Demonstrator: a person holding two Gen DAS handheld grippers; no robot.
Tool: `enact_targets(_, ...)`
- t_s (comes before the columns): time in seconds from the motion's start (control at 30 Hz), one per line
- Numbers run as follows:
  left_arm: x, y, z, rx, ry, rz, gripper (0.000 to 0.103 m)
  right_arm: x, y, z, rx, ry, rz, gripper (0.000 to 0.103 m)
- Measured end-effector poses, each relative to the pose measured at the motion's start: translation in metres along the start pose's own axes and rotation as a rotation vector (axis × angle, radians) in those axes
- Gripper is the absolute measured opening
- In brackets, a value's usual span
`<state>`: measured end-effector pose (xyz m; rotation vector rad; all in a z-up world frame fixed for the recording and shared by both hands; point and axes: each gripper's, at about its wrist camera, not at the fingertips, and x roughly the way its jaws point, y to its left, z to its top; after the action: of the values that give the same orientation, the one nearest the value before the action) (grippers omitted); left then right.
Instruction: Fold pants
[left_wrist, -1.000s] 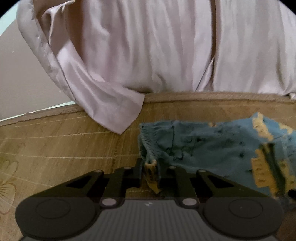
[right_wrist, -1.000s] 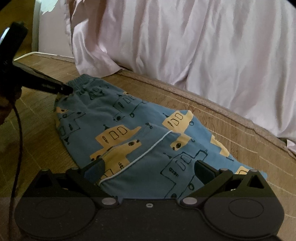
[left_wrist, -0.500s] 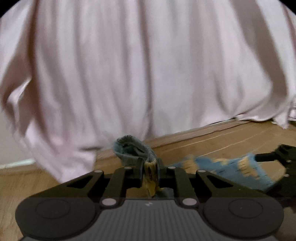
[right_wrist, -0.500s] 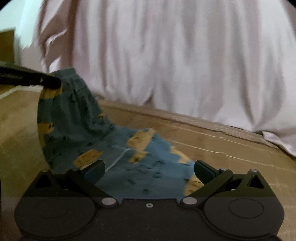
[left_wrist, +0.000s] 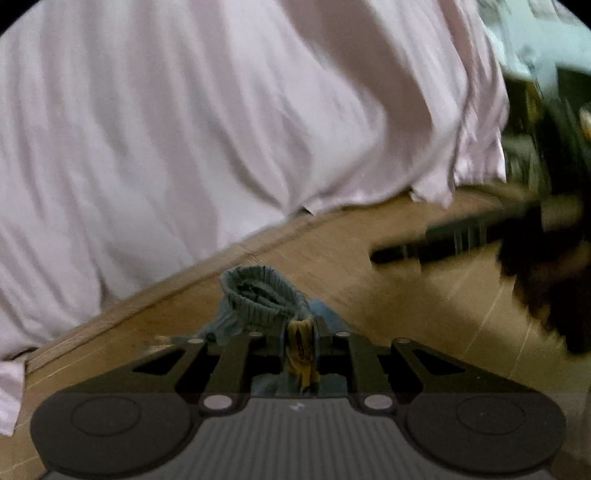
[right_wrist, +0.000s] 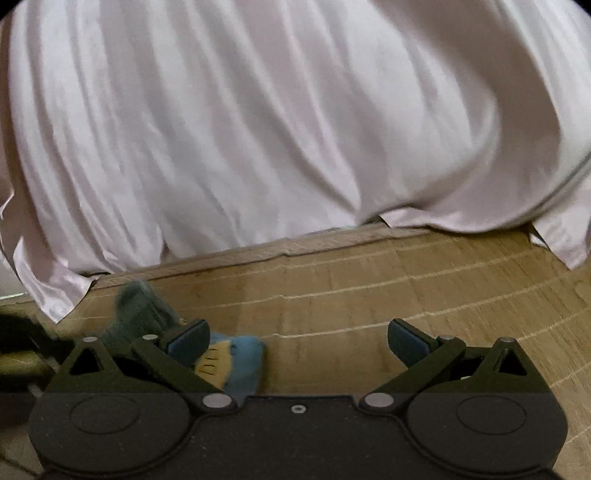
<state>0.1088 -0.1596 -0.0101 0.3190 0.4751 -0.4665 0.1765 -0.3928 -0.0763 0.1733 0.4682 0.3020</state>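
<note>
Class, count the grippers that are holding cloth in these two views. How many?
1. The left gripper is shut on the pants at the waistband. The right gripper is open, with the pants only beside its left finger.

Both wrist cameras look low across the bamboo mat (right_wrist: 369, 280) toward the pale draped sheet (right_wrist: 295, 129) close ahead; both views share the mat's far edge.

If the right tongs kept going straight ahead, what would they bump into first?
Probably the pale pink sheet hanging ahead. Between the open right tongs there is only bare woven mat; the pants sit off to the left. Depth is unclear.
</note>
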Motion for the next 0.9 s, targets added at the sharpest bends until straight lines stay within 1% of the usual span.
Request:
enact_targets(0.07,0.023,-0.018,-0.013,0.036,0.038,-0.009,0.017,0.004,-0.008,-0.002,0.001,0.02,0.014,0.102)
enact_targets(0.13,0.034,-0.028,-0.024,0.053,0.07,-0.016,0.02,0.008,-0.009,-0.004,-0.012,0.038,0.021,0.102)
enact_targets(0.17,0.03,-0.031,-0.027,0.055,0.071,-0.018,0.027,0.011,-0.009,-0.006,-0.021,0.048,0.033,0.102)
enact_targets(0.23,0.022,-0.035,-0.03,0.065,0.036,-0.023,0.042,0.015,-0.007,-0.006,-0.036,0.063,0.066,0.102)
enact_targets(0.27,0.017,-0.035,-0.03,0.073,0.016,-0.011,0.055,0.018,-0.005,-0.007,-0.043,0.072,0.09,0.102)
enact_targets(0.3,0.014,-0.036,-0.031,0.082,-0.003,0.002,0.058,0.022,-0.001,-0.007,-0.049,0.083,0.123,0.102)
enact_targets(0.37,0.009,-0.039,-0.034,0.113,-0.009,0.023,0.058,0.032,0.009,-0.006,-0.064,0.1,0.182,0.102)
enact_targets(0.43,0.014,-0.042,-0.039,0.134,0.03,0.041,0.058,0.041,0.019,-0.005,-0.085,0.111,0.239,0.102)
enact_targets(0.5,0.022,-0.045,-0.043,0.144,0.089,0.047,0.057,0.053,0.03,-0.003,-0.094,0.146,0.301,0.1)
enact_targets(0.57,0.027,-0.045,-0.047,0.125,0.121,0.06,0.056,0.065,0.038,-0.003,-0.1,0.18,0.33,0.088)
enact_targets(0.6,0.029,-0.043,-0.047,0.107,0.126,0.058,0.052,0.069,0.042,-0.003,-0.104,0.195,0.336,0.085)
enact_targets(0.63,0.029,-0.041,-0.048,0.081,0.131,0.052,0.047,0.073,0.044,-0.003,-0.107,0.207,0.338,0.079)
enact_targets(0.67,0.029,-0.038,-0.048,0.062,0.137,0.05,0.036,0.077,0.046,-0.003,-0.104,0.222,0.341,0.073)
enact_targets(0.7,0.029,-0.036,-0.048,0.047,0.146,0.048,0.026,0.082,0.047,-0.004,-0.091,0.241,0.339,0.069)
enact_targets(0.73,0.026,-0.033,-0.048,0.037,0.153,0.042,0.021,0.086,0.046,-0.004,-0.071,0.254,0.335,0.059)
enact_targets(0.77,0.027,-0.03,-0.048,0.032,0.153,0.04,0.014,0.09,0.044,-0.006,-0.044,0.263,0.332,0.042)
enact_targets(0.8,0.026,-0.028,-0.048,0.028,0.148,0.042,0.008,0.092,0.042,-0.007,-0.013,0.269,0.327,0.035)
enact_targets(0.83,0.025,-0.026,-0.048,0.02,0.14,0.04,0.007,0.092,0.042,-0.009,0.002,0.266,0.32,0.03)
enact_targets(0.87,0.022,-0.024,-0.047,0.006,0.127,0.036,0.006,0.09,0.04,-0.009,0.013,0.258,0.32,0.021)
enact_targets(0.9,0.019,-0.021,-0.045,-0.006,0.117,0.033,0.005,0.086,0.039,-0.009,0.019,0.249,0.324,0.019)
